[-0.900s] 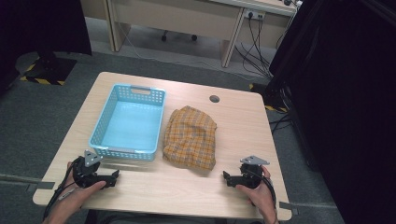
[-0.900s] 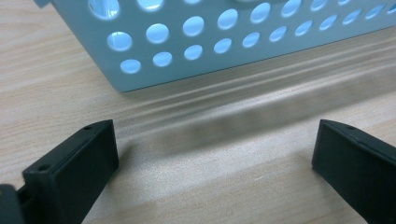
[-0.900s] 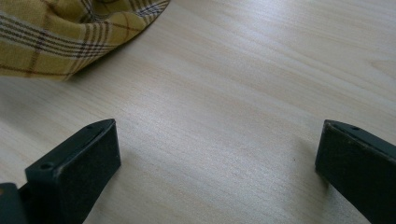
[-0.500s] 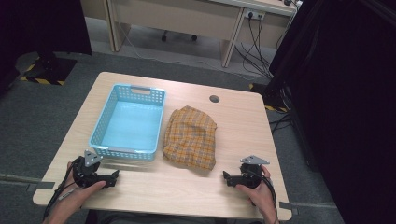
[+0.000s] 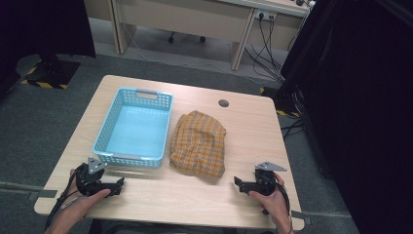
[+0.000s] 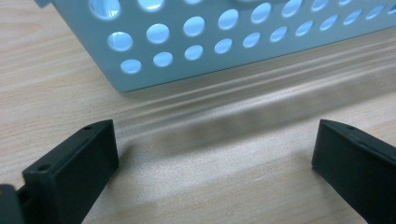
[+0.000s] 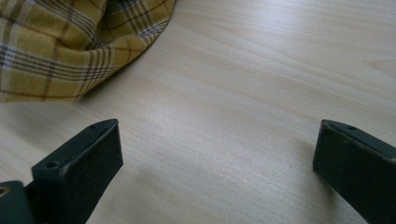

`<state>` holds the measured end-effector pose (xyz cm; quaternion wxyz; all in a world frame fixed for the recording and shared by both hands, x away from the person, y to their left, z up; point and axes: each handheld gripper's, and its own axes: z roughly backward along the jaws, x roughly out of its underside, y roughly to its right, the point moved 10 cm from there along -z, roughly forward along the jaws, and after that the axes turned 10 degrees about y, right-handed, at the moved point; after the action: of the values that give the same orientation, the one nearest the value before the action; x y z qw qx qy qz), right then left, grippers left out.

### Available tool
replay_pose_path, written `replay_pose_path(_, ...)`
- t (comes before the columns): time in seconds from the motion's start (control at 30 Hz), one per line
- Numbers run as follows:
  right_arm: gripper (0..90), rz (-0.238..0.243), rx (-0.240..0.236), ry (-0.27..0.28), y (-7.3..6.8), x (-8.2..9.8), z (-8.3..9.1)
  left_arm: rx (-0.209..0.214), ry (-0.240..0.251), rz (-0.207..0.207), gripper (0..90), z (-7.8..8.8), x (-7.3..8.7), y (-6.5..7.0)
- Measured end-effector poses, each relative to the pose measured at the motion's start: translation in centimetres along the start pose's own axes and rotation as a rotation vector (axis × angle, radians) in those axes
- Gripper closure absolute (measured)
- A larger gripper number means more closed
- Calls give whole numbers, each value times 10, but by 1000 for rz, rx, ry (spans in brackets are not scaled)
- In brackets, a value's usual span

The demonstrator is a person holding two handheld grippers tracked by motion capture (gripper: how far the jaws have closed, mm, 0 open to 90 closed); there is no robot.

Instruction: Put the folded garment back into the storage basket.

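A light blue plastic basket with round holes (image 5: 134, 129) sits on the pale wooden desk (image 5: 243, 131); a yellow checked cloth (image 5: 198, 144) lies just beside it; the left hand-held gripper (image 5: 119, 184) and right hand-held gripper (image 5: 237, 183) rest wide apart, holding nothing.

Office: desks (image 5: 204, 19), carpet (image 5: 44, 122), cabling (image 5: 265, 46).

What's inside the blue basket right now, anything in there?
The blue basket looks empty in the high view: only its bare floor shows. The strip just behind its near wall is hidden. The plaid cloth lies outside, beside it on the table.
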<state>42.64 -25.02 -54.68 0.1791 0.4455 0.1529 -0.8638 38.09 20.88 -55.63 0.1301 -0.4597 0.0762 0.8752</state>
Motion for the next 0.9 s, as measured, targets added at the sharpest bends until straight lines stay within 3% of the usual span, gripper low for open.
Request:
replay_pose_path(0.27, 28, -29, -23, 36, 0, -6, 1, 0, 0, 0, 0, 0, 0, 0)
replay_pose_path(0.47, 28, -68, -70, 76, -8, -16, 3, 0, 0, 0, 0, 0, 0, 0)
replay_pose_path(0.9, 32, -80, -114, 78, -22, -21, -1, 0, 0, 0, 0, 0, 0, 0)
